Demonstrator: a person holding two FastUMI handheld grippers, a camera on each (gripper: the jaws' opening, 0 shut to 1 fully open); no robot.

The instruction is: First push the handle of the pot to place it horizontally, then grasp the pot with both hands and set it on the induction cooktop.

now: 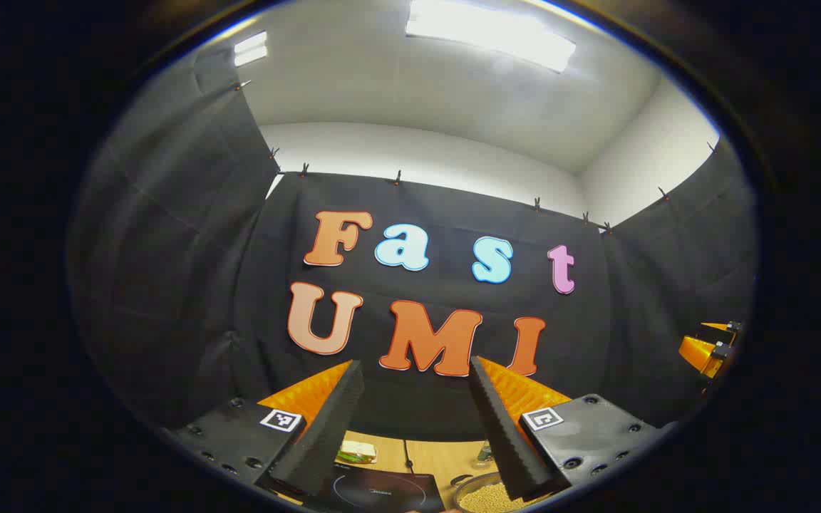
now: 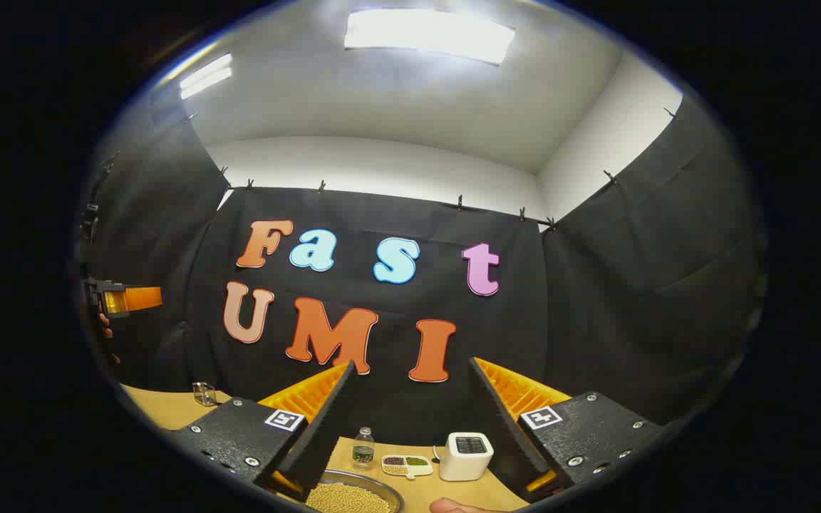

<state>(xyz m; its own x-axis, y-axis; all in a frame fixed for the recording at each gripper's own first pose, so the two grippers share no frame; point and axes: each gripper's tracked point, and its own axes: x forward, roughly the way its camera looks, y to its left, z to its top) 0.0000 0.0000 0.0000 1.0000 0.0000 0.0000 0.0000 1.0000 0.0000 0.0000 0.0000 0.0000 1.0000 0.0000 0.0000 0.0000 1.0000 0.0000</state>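
The pot [image 1: 485, 499] is a metal pan full of pale beans, low in the left gripper view beside my right finger. It also lies at the bottom of the right gripper view, pot [image 2: 350, 496]. The black induction cooktop [image 1: 382, 490] sits on the wooden table just left of the pot. My left gripper [image 1: 415, 363] is open, raised above the table and aimed at the booth wall, holding nothing. My right gripper [image 2: 410, 365] is likewise open and holds nothing. Each gripper appears far off at the edge of the other's view, the right gripper [image 1: 708, 349] and the left gripper [image 2: 124, 299].
On the wooden table [image 2: 161, 406] stand a small bottle [image 2: 363, 445], a compartment dish [image 2: 407, 464], a white box-shaped device [image 2: 464, 456] and a clear glass [image 2: 204, 393]. A yellow-green packet [image 1: 357, 451] lies behind the cooktop. A fingertip [image 2: 453, 506] shows at the bottom edge.
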